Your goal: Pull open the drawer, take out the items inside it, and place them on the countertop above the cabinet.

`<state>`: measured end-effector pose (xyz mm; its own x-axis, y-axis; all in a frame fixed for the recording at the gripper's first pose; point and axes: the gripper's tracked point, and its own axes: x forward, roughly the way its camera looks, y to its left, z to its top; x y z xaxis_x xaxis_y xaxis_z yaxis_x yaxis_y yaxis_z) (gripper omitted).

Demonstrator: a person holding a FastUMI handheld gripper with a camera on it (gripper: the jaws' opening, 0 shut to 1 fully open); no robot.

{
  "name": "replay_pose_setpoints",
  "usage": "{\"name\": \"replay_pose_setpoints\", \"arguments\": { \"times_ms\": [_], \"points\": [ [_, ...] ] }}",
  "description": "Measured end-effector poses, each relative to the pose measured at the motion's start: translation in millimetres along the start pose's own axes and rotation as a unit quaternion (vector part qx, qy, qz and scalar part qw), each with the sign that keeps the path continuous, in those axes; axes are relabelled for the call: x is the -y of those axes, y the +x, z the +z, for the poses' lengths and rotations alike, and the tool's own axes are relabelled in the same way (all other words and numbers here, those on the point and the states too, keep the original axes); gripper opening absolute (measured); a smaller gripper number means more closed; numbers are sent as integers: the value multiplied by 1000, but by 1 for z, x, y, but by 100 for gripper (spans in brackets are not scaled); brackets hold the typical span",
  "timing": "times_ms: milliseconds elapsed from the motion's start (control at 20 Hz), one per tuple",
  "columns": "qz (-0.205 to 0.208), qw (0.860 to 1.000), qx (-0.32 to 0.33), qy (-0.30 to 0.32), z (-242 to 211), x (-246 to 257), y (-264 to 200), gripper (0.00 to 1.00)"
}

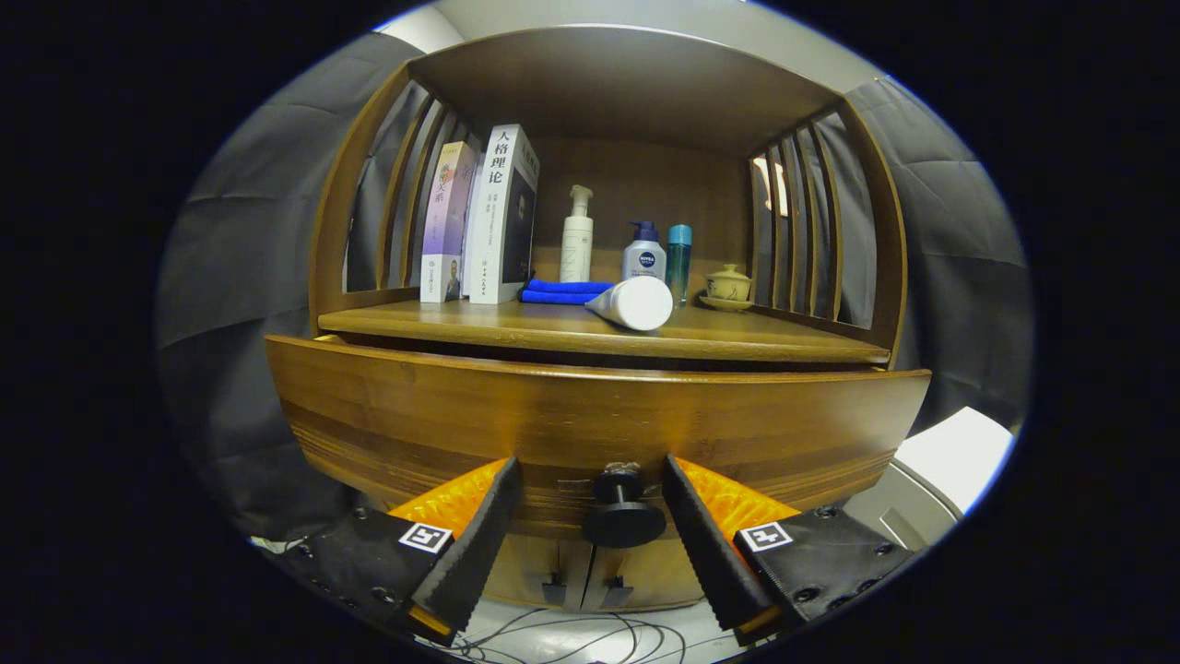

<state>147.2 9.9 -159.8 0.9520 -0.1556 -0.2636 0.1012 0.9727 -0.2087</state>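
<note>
Wooden cabinet (pixel 590 406) stood ahead; its drawer (pixel 387 415) front filled the near view. Gripper (pixel 590 507) jaws were spread apart, the drawer's round knob (pixel 623 521) between them, untouched. White tube (pixel 636 303) lay on the countertop (pixel 461 320) beyond.

Drawer knob (pixel 623 509) btwn open gripper (pixel 593 516) fingers, untouched.

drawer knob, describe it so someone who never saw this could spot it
Start at the wooden cabinet and drop to its wide drawer front. The drawer knob, dark and round, sticks out at its middle, between the open tool's fingers; nothing else protrudes from that panel.
</note>
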Motion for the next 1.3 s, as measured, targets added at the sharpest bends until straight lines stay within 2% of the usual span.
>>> {"name": "replay_pose_setpoints", "arguments": {
  "times_ms": [550, 800, 900, 1050, 1300],
  "points": [
    [-7, 1000, 0, -11, 8, 0, 42, 99],
    [-1, 1000, 1, -16, -1, -4, 42, 99],
    [18, 1000, -11, -13, -7, -7, 33, 99],
    [39, 999, 19, -25, 15, -4, 0, 100],
    [57, 997, 53, -5, 54, 13, -68, 98]
  ]
}}
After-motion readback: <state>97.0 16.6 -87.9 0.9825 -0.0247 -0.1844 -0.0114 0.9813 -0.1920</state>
